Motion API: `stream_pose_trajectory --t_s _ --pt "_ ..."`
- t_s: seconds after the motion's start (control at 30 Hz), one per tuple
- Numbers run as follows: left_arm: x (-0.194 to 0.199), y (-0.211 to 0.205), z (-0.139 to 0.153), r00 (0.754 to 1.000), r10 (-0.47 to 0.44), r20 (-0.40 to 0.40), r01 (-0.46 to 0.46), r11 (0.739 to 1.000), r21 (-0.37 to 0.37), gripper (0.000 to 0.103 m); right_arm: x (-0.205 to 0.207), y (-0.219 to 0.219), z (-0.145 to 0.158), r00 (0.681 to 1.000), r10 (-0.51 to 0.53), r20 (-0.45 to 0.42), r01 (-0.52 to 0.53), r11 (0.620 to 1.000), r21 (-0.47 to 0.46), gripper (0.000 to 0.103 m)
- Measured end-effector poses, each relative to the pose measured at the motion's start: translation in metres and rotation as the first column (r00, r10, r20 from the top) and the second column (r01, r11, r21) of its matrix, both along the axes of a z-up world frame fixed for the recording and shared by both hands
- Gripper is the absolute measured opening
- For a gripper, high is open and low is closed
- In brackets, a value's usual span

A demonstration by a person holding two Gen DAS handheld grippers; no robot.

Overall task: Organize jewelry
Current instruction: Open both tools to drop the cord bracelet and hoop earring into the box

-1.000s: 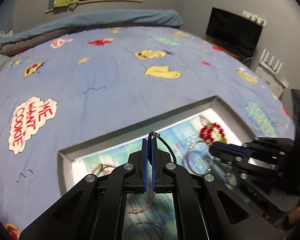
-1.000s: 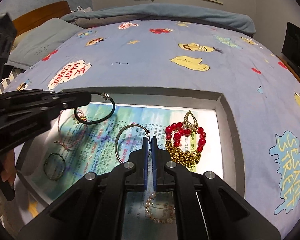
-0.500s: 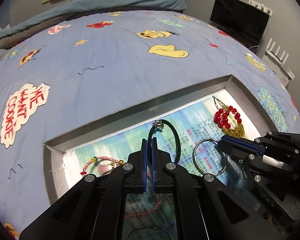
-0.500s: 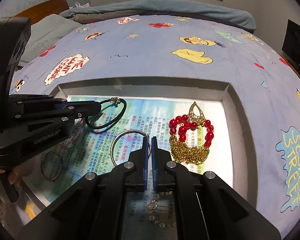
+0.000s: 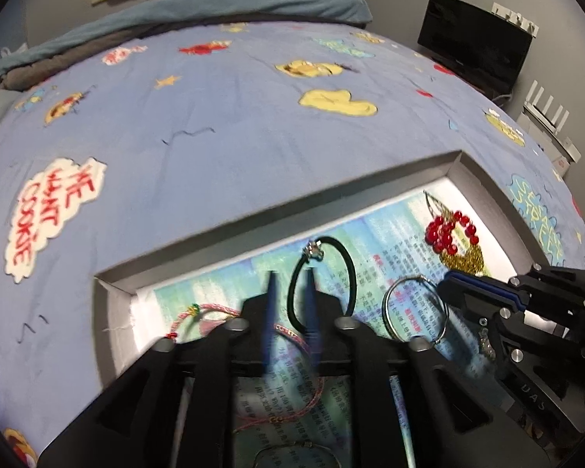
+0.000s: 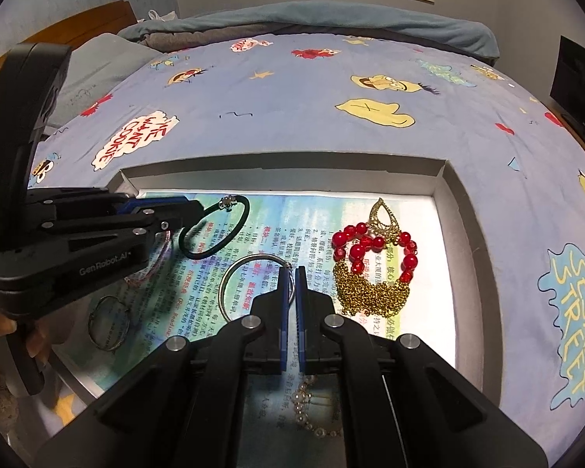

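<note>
Left gripper [image 5: 290,304]: the blue fingers are seen parted and blurred; the black cord bracelet [image 5: 319,284] lies between them, but it is judged that nothing is pinched.
Right gripper [image 6: 291,300]: the pads are almost closed, with a narrow slit; the rim of the silver hoop [image 6: 253,284] sits at their tips. Whether it is really clamped cannot be told.
Place of the bracelet: it is laid on the printed paper inside the grey tray [image 6: 460,210], near the far wall, beside the silver hoop and apart from the red bead bracelet [image 6: 370,249].
Direction: the loop is seen as an oval; in the left wrist view its long axis runs away from the camera, and the small metal charm [image 5: 312,250] points to the far wall.
Handling: the cord is judged light, soft and elastic, not fragile; it will sag when lifted.
Where to hold: the plain cord on the near side is preferred, pinched across its thickness; the charm is judged slippery.
Other pieces: a pink woven cord [image 5: 292,351] and a pearl strand [image 6: 312,409] are lying nearer.
</note>
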State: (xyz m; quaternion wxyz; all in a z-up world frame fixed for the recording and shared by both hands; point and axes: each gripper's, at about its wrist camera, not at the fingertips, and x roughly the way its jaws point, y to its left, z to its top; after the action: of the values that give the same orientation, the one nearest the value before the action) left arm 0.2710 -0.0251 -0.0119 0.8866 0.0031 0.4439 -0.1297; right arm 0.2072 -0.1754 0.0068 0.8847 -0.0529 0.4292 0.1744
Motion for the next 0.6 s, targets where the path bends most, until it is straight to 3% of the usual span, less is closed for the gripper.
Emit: stream_pose_trajectory --t_s 0.13,0.23,0.37,0.43,0.6 --pt "-0.009 0.001 0.012 0.999 0.025 0.048 -0.027 0.999 0.045 0.033 -0.006 -0.006 0.005 1.000 -0.012 0.002 0.012 1.000 0.013 0.007" --pt "-0.019 0.005 0.020 0.997 0.039 0.061 -0.041 0.998 0.037 0.040 -0.012 -0.012 0.010 1.000 -0.029 0.010 0.028 0.999 0.032 0.024" --pt "-0.037 0.006 0.030 0.995 0.049 0.091 -0.054 0.997 0.053 0.046 -0.022 -0.019 0.018 0.999 -0.041 0.029 0.040 0.998 0.046 0.025" --pt "-0.046 0.007 0.034 0.993 0.053 0.101 -0.060 0.996 0.061 0.049 -0.027 -0.021 0.022 0.998 -0.046 0.039 0.044 0.998 0.051 0.035" --pt "-0.072 0.010 0.046 0.989 0.064 0.135 -0.073 0.995 0.062 0.061 -0.041 -0.023 0.032 0.997 -0.045 0.063 0.041 0.998 0.054 0.045"
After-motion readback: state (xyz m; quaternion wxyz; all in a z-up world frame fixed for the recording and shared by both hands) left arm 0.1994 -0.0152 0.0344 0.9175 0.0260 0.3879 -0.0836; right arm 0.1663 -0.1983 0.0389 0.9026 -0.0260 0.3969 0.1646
